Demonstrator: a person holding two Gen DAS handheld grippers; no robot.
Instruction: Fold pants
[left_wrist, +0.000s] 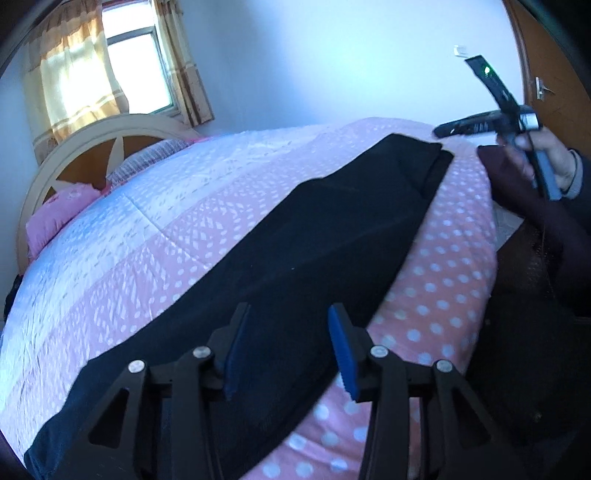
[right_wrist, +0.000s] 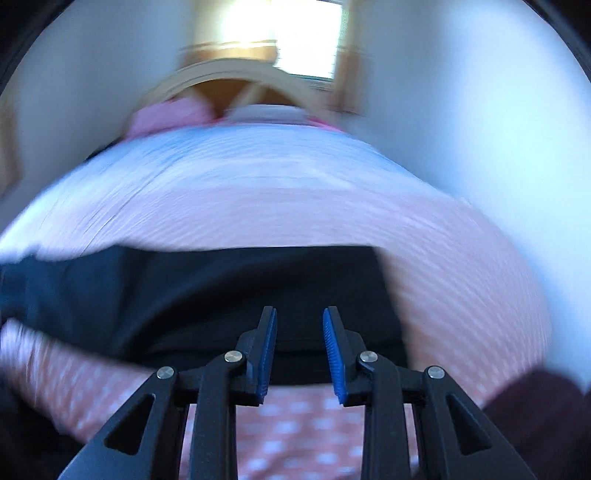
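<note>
The black pants (left_wrist: 314, 236) lie in a long flat band across the pink dotted bedspread (left_wrist: 436, 295), already narrowed so that one leg appears to rest on the other; that doubling would explain the stepped double edge at the far end. The band runs parallel to the near edge of the bed, a sensible lie for bringing one end over to the other.

The left gripper (left_wrist: 288, 350) hovers above the near end of the pants with its jaws spread and nothing between the blue pads (left_wrist: 341, 347), placed as if to come down on that end. The right gripper (right_wrist: 300, 350) sits over the other end with a clear gap between its fingers, also empty. The right wrist view is smeared by motion, so whether its tips touch the cloth cannot be told. In the left wrist view a hand (left_wrist: 550, 158) holds that second tool just beyond the far end of the pants.
</note>
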